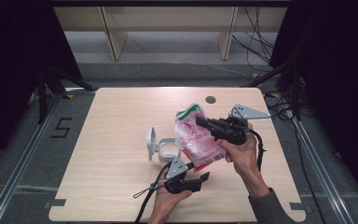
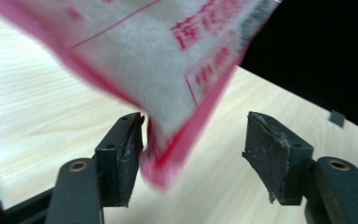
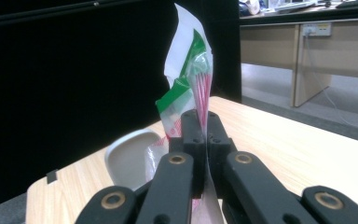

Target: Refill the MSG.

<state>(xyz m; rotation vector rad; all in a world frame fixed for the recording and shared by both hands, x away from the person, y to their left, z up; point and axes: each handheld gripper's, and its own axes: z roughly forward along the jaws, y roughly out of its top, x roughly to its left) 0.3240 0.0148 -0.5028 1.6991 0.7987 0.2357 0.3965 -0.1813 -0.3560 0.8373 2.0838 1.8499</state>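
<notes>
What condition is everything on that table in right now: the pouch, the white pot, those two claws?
Pink and white plastic pouch: lifted off the table, pinched near its top.
White plastic container with hinged lid: standing on the table, lid flipped open.
Right claw: shut on the pouch.
Left claw: open, pouch's bottom corner between its jaws.

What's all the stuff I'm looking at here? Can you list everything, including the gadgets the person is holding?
Bag: one, pink and white with a green top, held up over the middle of the table.
Container: one, white, with an open hinged lid, on the table left of the bag.
Table: one, light wood, with a small dark round cap near its far edge.
Shelving: pale wood, on the floor beyond the table.
Cables: several, black, on the floor at far right.
Right gripper: one, black, jaws clamped on the bag.
Left gripper: one, black, jaws apart around the bag's bottom corner, pads not pressing it.
Hands: two, one per gripper, at the near edge.
</notes>
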